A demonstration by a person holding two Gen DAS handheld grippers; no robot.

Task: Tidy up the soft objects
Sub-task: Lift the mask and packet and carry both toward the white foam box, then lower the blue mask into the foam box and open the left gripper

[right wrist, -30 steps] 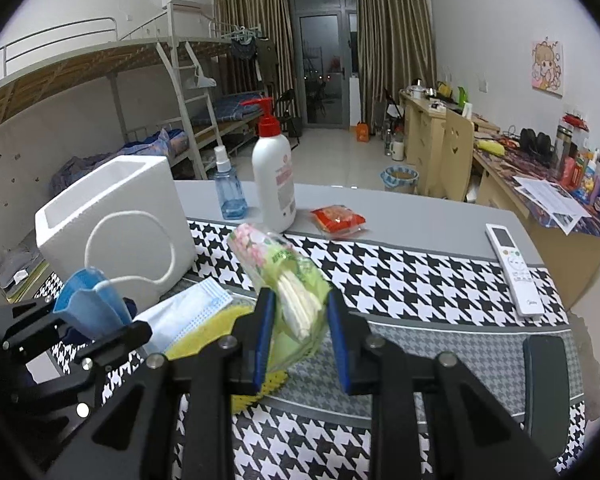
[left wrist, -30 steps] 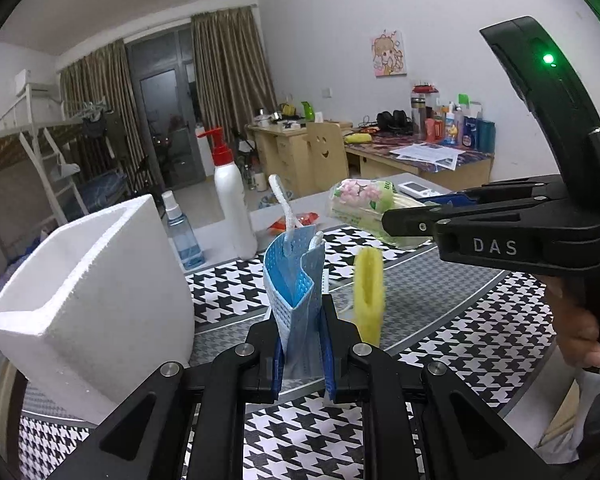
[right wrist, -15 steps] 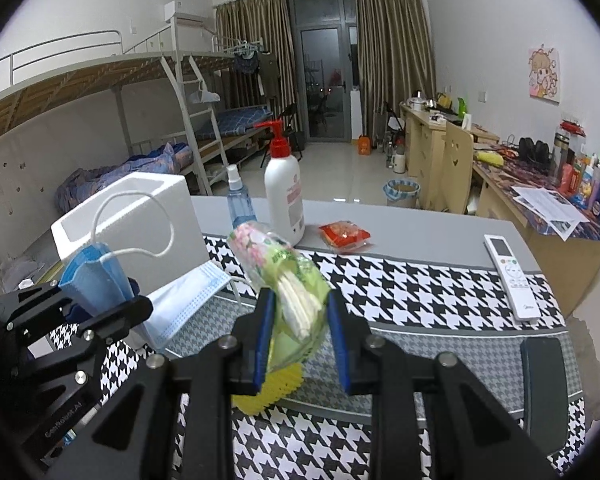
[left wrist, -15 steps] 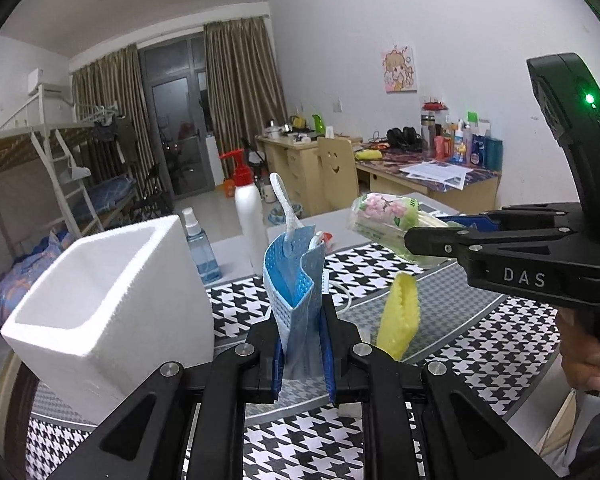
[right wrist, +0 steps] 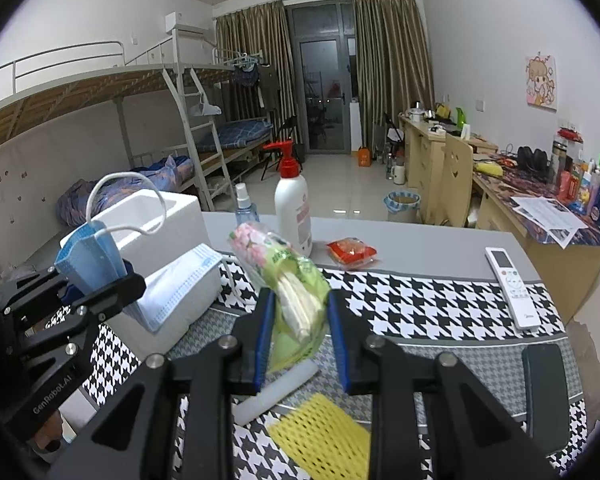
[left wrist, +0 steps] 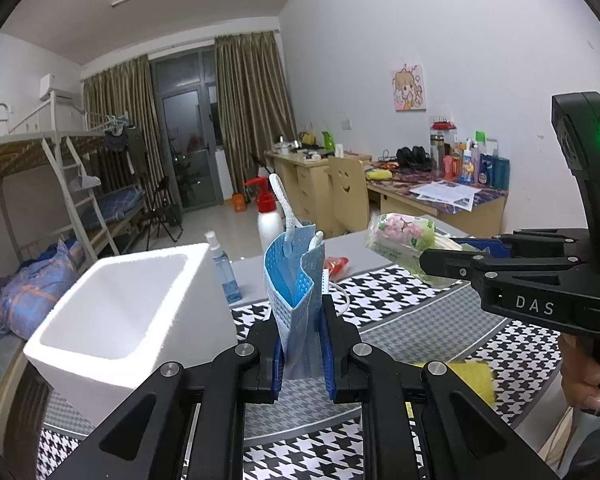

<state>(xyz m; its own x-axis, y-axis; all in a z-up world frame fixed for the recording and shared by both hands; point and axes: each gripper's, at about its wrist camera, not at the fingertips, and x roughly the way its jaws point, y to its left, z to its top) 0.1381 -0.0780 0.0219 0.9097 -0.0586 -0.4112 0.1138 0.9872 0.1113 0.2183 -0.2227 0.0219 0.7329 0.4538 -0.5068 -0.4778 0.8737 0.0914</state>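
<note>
My left gripper (left wrist: pixel 302 314) is shut on a folded blue face mask (left wrist: pixel 296 280), held upright above the table, its white ear loop sticking up. Just left of it stands the open white foam box (left wrist: pixel 132 312). My right gripper (right wrist: pixel 300 304) is shut on a green flowered tissue pack (right wrist: pixel 292 276), lifted off the table. From the right wrist view, the left gripper (right wrist: pixel 96 280) holds its mask (right wrist: pixel 88 256) in front of the foam box (right wrist: pixel 160 216). A second mask (right wrist: pixel 180 288) hangs against the box; what holds it is unclear. A yellow sponge (right wrist: pixel 320 436) lies flat below.
A white foam stick (right wrist: pixel 276 392) lies by the sponge on the houndstooth cloth (right wrist: pixel 420 304). Behind stand a pump bottle (right wrist: pixel 294 208) and a spray bottle (right wrist: pixel 246 208), with a red packet (right wrist: pixel 352 252) beside them. A remote (right wrist: pixel 512 280) and a black slab (right wrist: pixel 544 384) lie right.
Both grippers have risen with the mask and the tissue pack. The yellow sponge, upright a second ago, now lies flat on the cloth. The second mask has come up off the table.
</note>
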